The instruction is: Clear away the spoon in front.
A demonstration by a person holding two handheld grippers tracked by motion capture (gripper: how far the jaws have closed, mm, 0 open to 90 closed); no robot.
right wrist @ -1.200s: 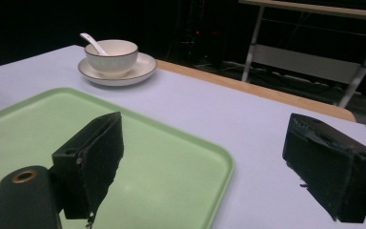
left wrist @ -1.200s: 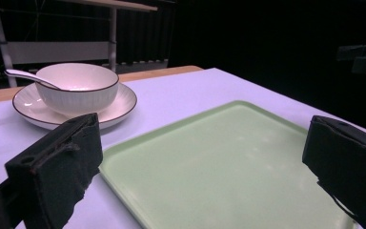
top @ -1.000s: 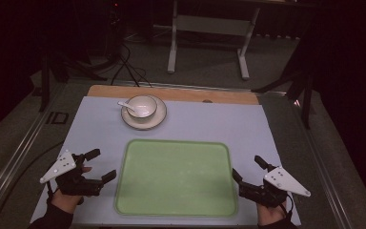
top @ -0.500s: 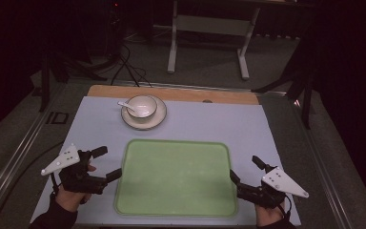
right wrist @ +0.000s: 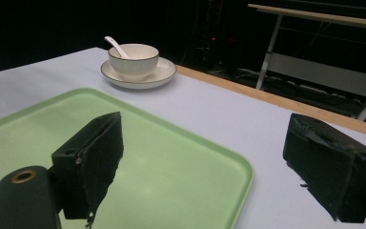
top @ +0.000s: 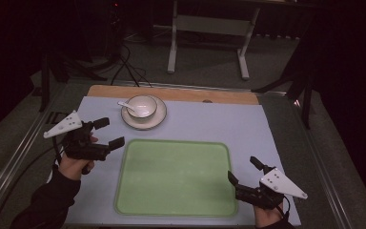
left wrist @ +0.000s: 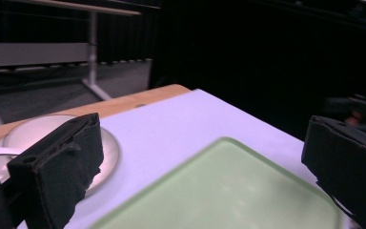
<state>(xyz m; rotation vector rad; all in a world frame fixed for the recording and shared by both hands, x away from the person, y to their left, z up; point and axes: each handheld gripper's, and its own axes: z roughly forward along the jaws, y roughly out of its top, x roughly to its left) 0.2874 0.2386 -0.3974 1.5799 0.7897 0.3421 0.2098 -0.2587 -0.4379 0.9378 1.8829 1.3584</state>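
Moved up and forward since a second ago: left gripper (top: 106, 133), from beside the near-left corner of the green tray (top: 176, 176) to a spot off the tray's far-left corner, now close to the saucer (top: 143, 118). Hardly shifted: right gripper (top: 244, 171), low at the tray's near-right corner, one jaw over the rim. Both with jaws spread wide, nothing between them.

Likely meaning: an approach by the left toward the crockery, with the tray lying bare as the probable destination; no contact yet.

Farther back, at the table's far-left part: white bowl (top: 141, 106) on the saucer, white spoon (top: 126, 105) resting in the bowl with its handle out over the rim to the left.

Hard to make out: bowl's contents and the spoon's scoop, hidden inside. In the left gripper view, saucer (left wrist: 106, 145) half covered by the near jaw, bowl not separable from it. Beyond the table, dark, only a pale frame on the floor.
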